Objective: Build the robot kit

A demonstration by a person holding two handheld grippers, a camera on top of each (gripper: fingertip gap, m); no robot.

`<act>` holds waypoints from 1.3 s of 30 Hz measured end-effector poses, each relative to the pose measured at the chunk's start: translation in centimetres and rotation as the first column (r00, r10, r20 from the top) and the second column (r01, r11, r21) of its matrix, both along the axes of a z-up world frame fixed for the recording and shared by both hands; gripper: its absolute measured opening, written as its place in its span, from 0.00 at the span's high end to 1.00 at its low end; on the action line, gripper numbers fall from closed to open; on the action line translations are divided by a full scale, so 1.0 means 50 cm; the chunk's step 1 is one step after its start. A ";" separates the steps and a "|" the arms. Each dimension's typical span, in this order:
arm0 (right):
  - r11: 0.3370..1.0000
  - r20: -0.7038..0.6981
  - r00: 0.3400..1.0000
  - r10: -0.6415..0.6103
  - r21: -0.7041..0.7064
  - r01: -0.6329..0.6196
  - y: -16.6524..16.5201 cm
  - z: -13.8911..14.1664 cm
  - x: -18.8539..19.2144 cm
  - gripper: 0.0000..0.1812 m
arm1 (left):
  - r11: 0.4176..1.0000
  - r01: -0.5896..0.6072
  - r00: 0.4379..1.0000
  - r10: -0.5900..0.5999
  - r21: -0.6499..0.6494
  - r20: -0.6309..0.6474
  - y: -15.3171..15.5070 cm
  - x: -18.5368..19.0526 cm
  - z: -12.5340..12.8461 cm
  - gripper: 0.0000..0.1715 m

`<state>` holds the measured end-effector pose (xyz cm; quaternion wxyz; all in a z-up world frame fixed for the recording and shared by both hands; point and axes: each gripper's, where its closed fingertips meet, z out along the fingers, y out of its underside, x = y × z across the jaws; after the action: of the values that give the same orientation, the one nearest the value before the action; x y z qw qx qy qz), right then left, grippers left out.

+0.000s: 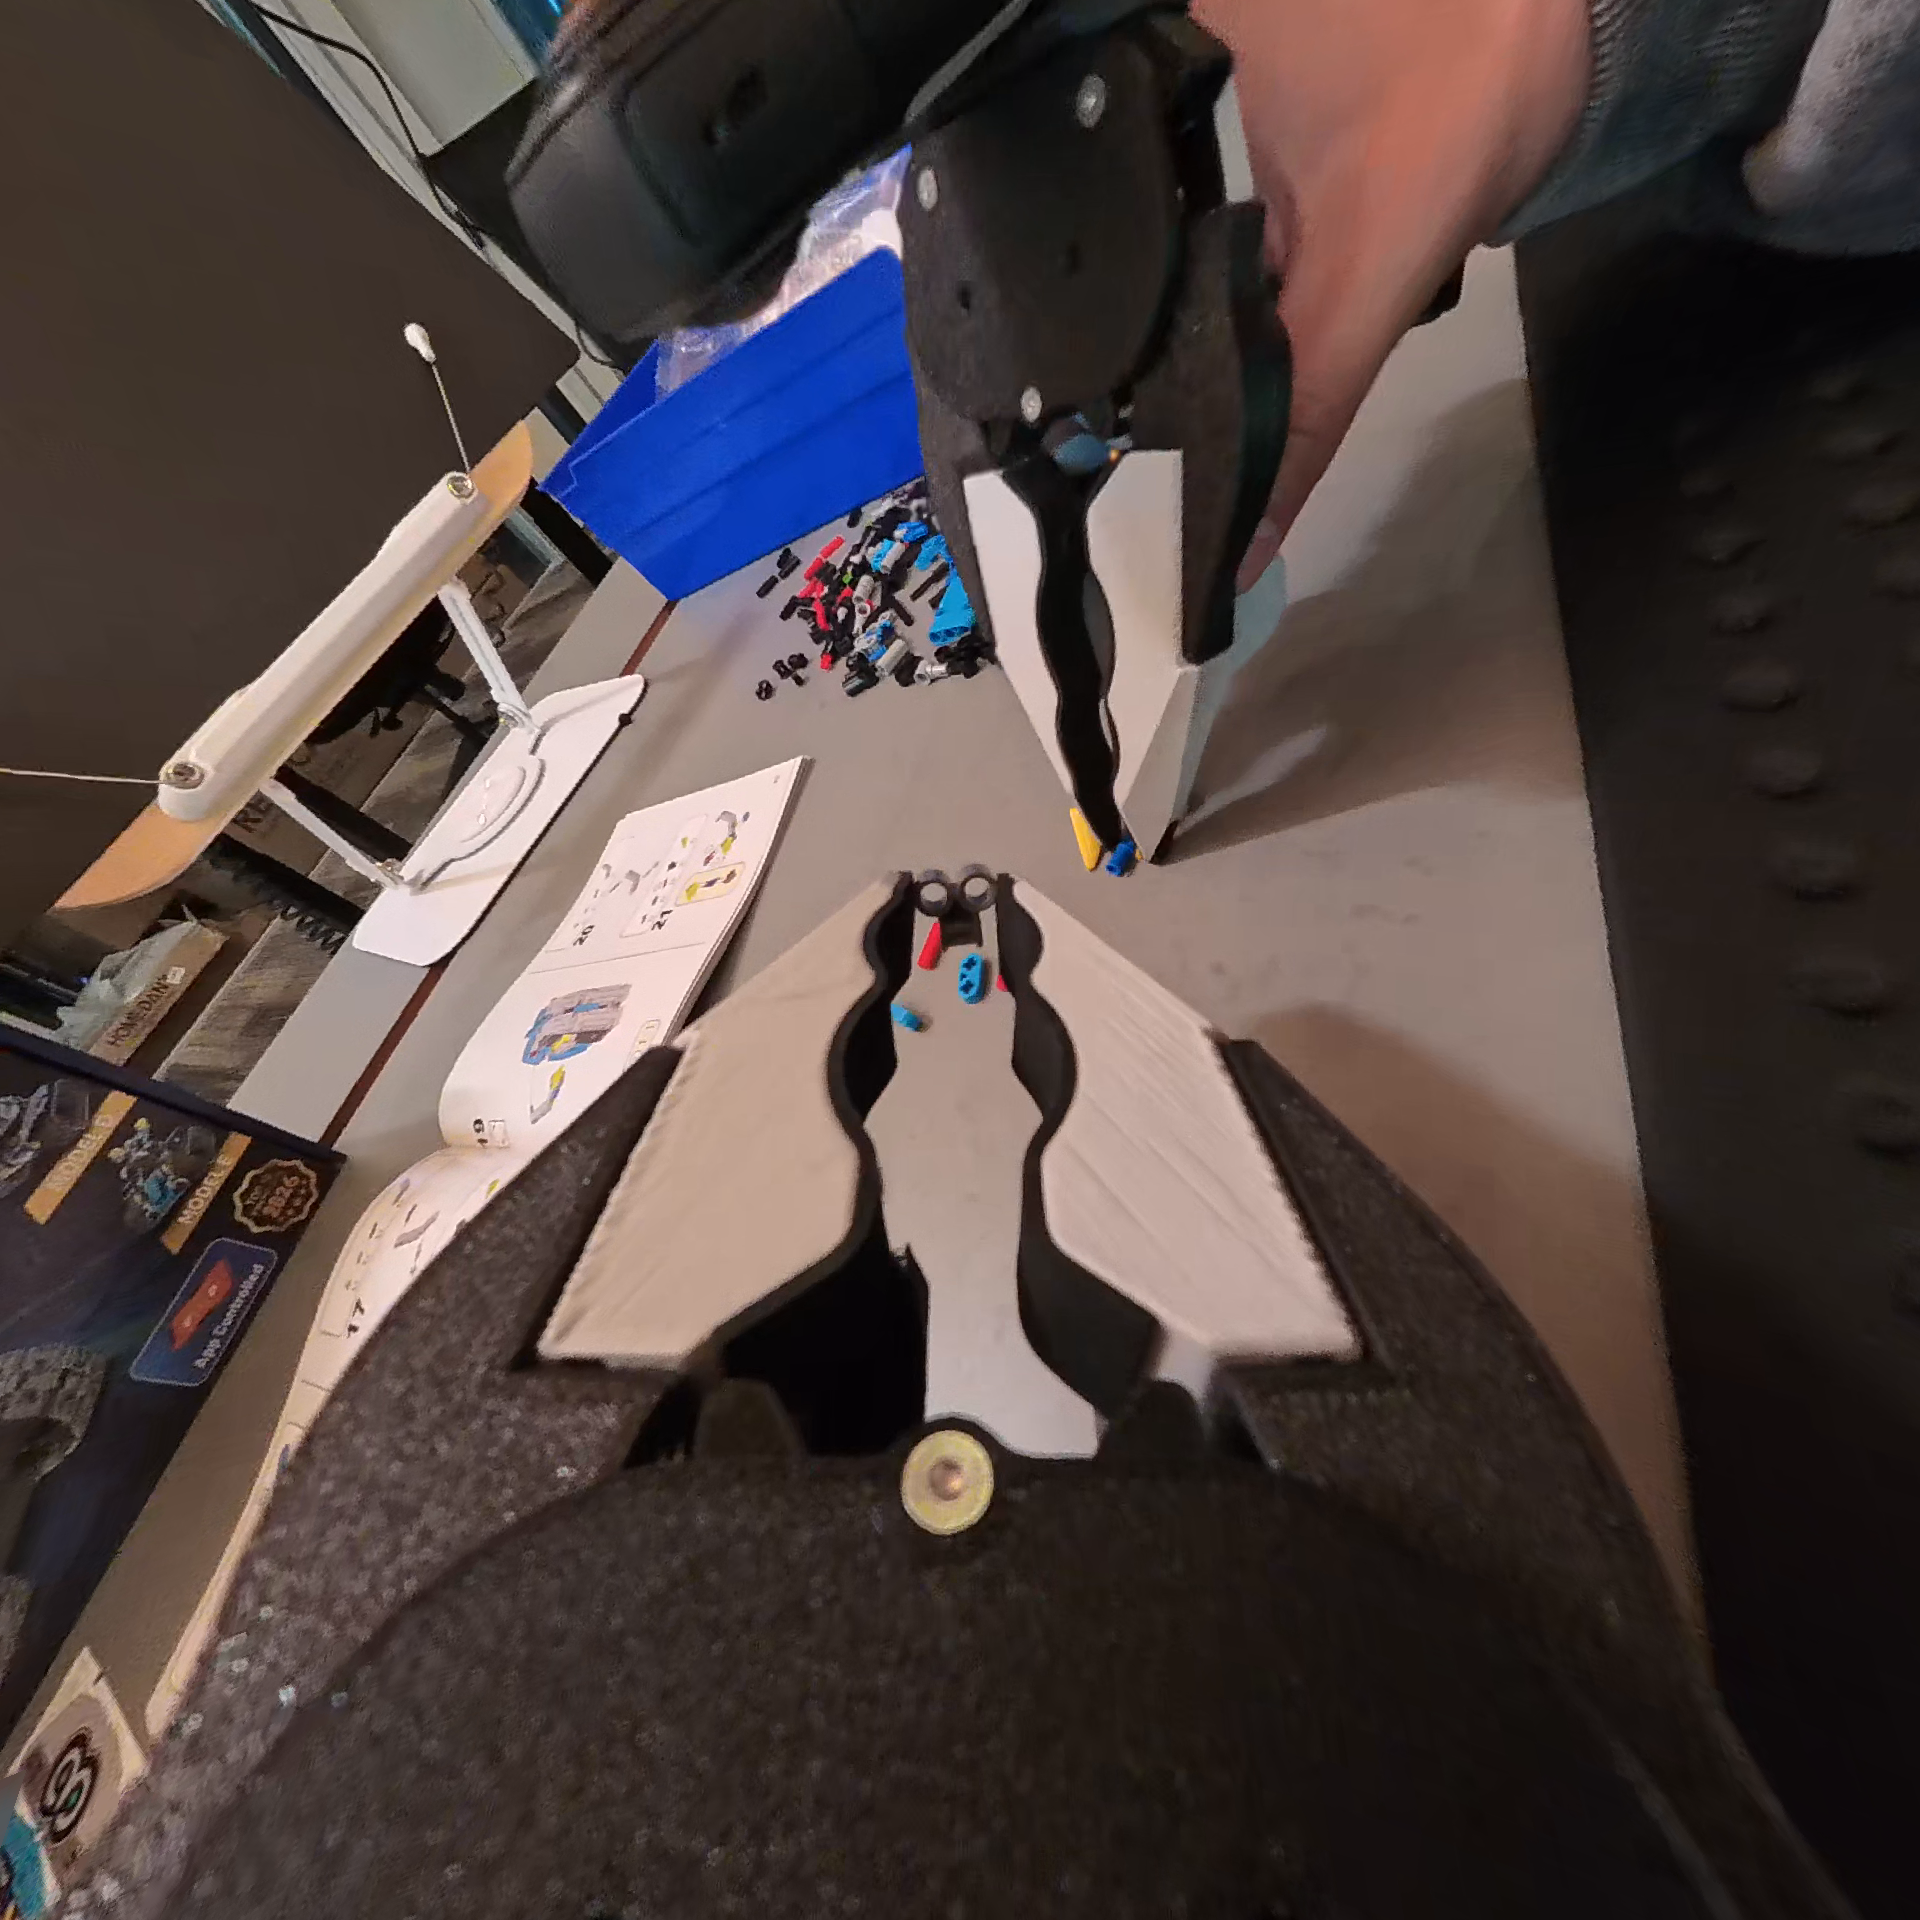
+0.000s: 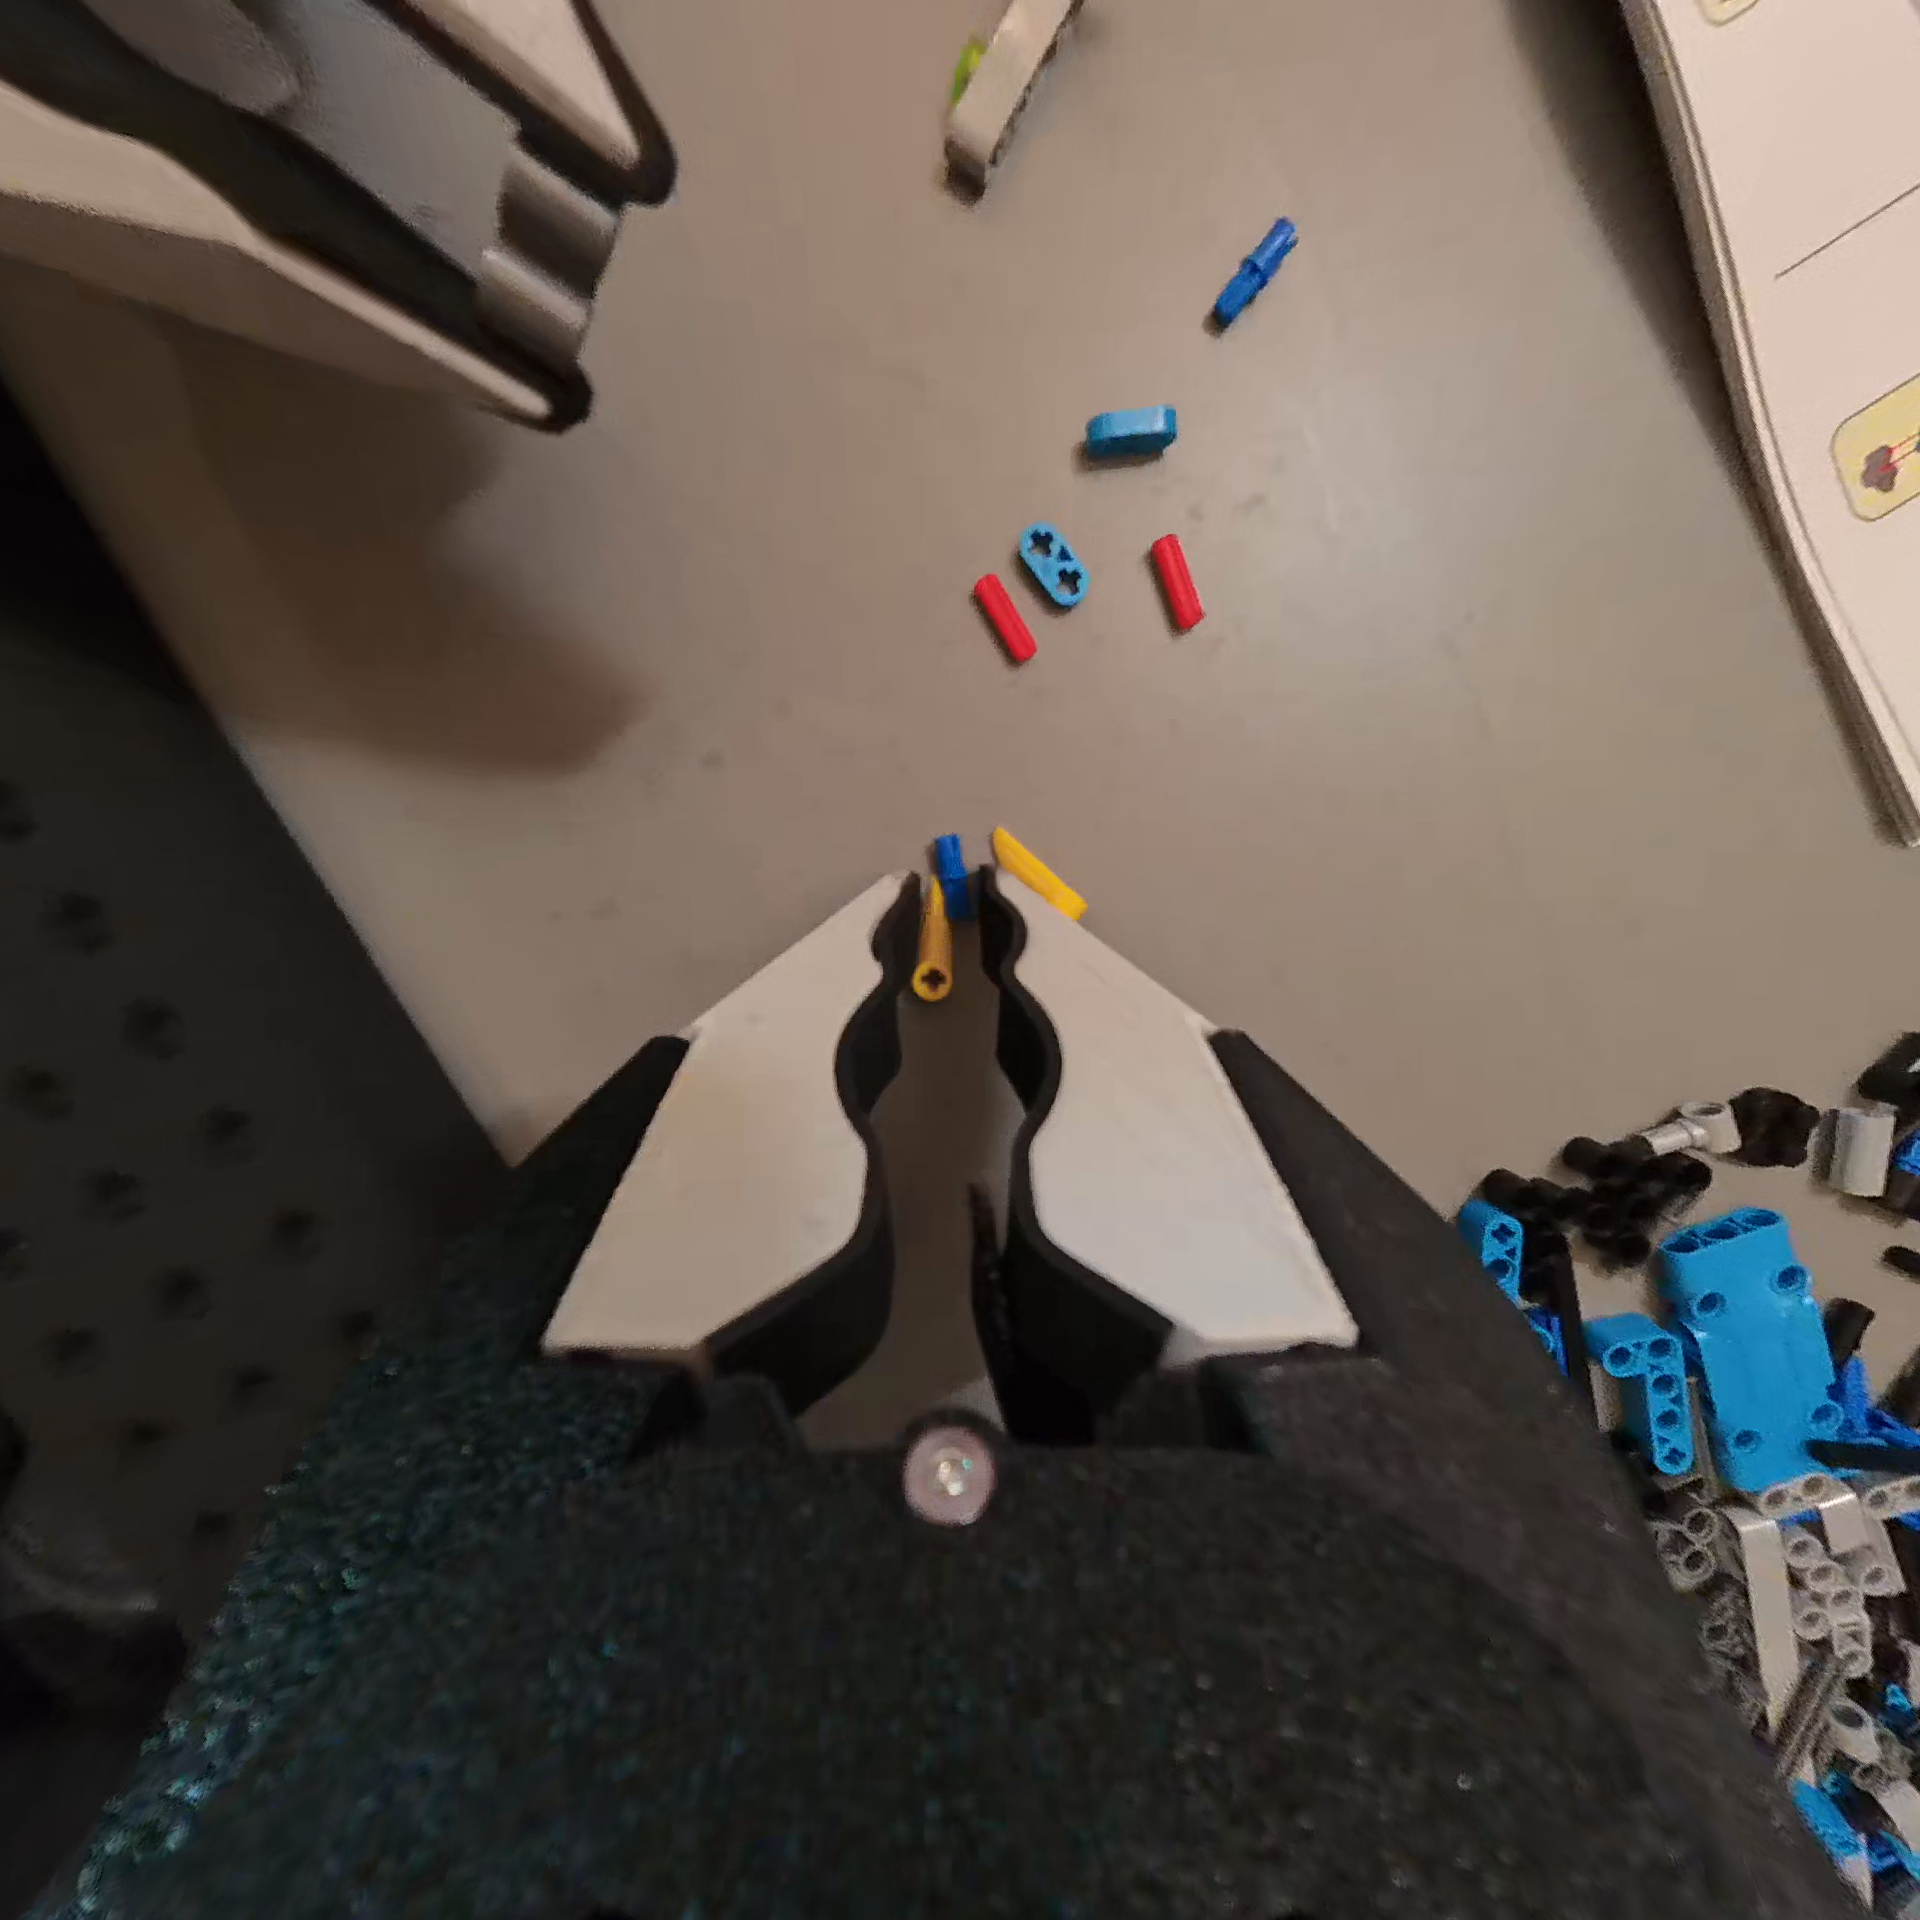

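Observation:
My left gripper (image 1: 953, 883) is raised over the grey table (image 1: 1299, 935), shut on a small dark grey piece with two holes (image 1: 957, 891) at its fingertips. That piece also shows blurred at the top of the right wrist view (image 2: 997, 104). Below lie two red pins (image 2: 1004, 617) (image 2: 1176, 582), a blue two-hole link (image 2: 1052, 562), a light blue beam (image 2: 1130, 431) and a blue pin (image 2: 1255, 272). My right gripper (image 2: 948, 883) is tip-down on the table, closed on a blue pin (image 2: 950, 871) with a yellow axle (image 2: 932, 940) beside it between the fingers. Another yellow piece (image 2: 1039, 873) lies just outside.
A pile of loose blue, grey and black parts (image 2: 1714, 1403) lies by a blue bin (image 1: 748, 447). An open instruction booklet (image 1: 644, 935), a white desk lamp (image 1: 343, 644) and a dark box (image 1: 135, 1226) stand left. A black perforated board (image 1: 1766, 831) runs along the right. A hand (image 1: 1382, 208) holds the right gripper. Across from one pair of fingers to the other is roughly 10 cm.

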<state>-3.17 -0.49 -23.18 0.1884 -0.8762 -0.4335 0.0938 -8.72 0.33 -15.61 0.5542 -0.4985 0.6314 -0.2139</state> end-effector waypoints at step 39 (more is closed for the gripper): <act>1.000 -0.724 0.690 0.007 0.011 0.002 0.003 0.139 -0.146 0.98 | 0.998 -0.018 0.999 0.016 -0.060 -0.040 0.007 -0.001 -0.028 0.91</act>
<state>-10.45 -0.34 -16.26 0.3486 -0.7668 -0.3259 0.4293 -8.78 0.70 -17.00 0.5280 -0.5246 0.6310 -0.2184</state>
